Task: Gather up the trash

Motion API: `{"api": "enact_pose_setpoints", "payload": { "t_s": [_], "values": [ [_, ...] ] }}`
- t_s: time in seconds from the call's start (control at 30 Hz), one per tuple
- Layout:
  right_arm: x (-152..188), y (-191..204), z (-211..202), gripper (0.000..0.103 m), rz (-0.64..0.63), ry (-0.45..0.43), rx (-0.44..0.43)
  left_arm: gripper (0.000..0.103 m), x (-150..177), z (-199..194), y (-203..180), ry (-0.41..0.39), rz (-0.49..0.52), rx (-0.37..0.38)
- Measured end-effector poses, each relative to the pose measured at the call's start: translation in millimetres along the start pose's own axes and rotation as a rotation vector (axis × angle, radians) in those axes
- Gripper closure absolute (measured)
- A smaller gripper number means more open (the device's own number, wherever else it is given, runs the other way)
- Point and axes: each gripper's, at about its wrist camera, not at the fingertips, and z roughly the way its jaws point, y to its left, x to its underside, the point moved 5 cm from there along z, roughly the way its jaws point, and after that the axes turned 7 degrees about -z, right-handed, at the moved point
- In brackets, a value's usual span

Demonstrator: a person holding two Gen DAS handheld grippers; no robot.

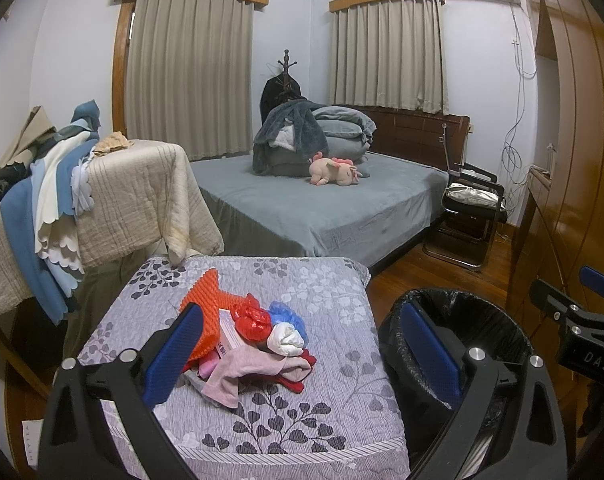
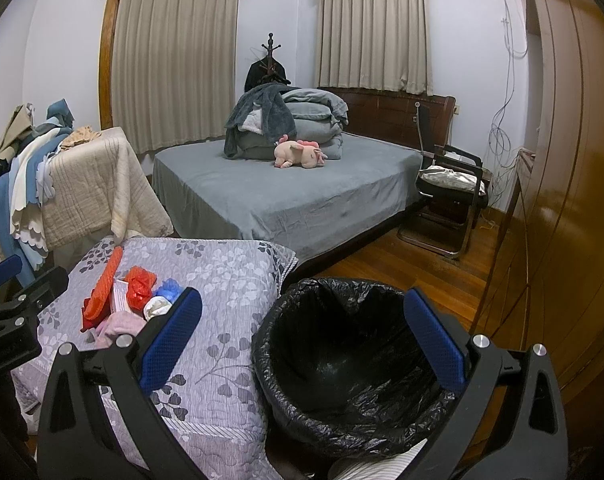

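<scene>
The trash (image 1: 258,340) is a small heap on the quilt (image 1: 302,420): an orange spiky sheet, a red crumpled bag (image 1: 254,320), a blue bag, a white wad (image 1: 288,338), a small box and pink cloth (image 1: 242,372). The bin (image 2: 349,364), lined in black plastic, stands at 3 o'clock from the heap, touching the quilt's edge. The left gripper (image 1: 302,356) hangs above the heap, jaws wide apart, holding nothing. The right gripper (image 2: 302,340) hangs over the bin's rim, jaws equally wide, holding nothing.
</scene>
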Motion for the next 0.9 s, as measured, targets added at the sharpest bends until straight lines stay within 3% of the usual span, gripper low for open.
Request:
{"api": "enact_pose_setpoints", "payload": {
  "t_s": [0.9],
  "values": [
    [-0.5,1.5,1.9,0.005,0.003,0.005,-0.003,0.006,0.2,-0.2,-0.3,0.003,-0.002,0.000]
  ]
}}
